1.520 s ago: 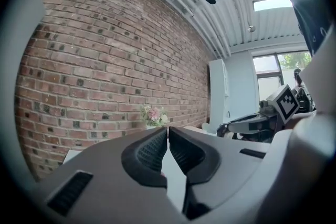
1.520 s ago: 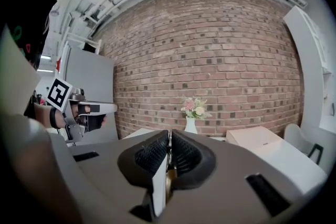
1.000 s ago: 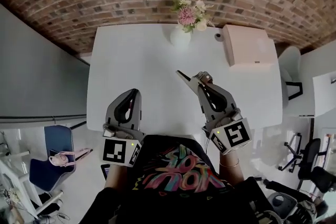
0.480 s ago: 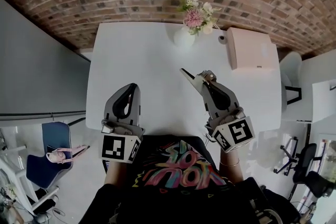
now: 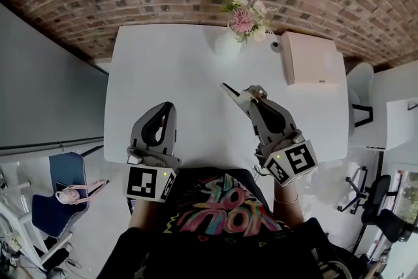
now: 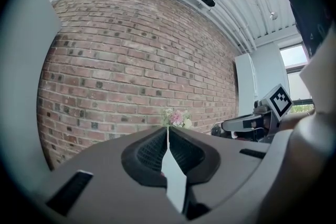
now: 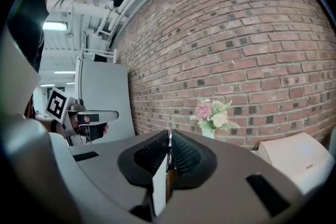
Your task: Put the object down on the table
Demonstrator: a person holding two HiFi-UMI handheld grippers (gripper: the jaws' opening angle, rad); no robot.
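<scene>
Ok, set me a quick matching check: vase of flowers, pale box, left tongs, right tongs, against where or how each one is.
1 vase of flowers
2 pale box
3 left tongs
4 right tongs

a shut on a thin pointed object
b far right corner of the table
c shut, nothing between
d middle of the table's far edge

Pairs: 1-d, 2-b, 3-c, 4-a

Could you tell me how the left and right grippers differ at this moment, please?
The right gripper is shut on a thin object whose point sticks out past its tips; the left gripper is shut on nothing visible. The right gripper angles leftward, farther over the table; the left gripper points straight ahead near its near edge. Both are shut.
</scene>
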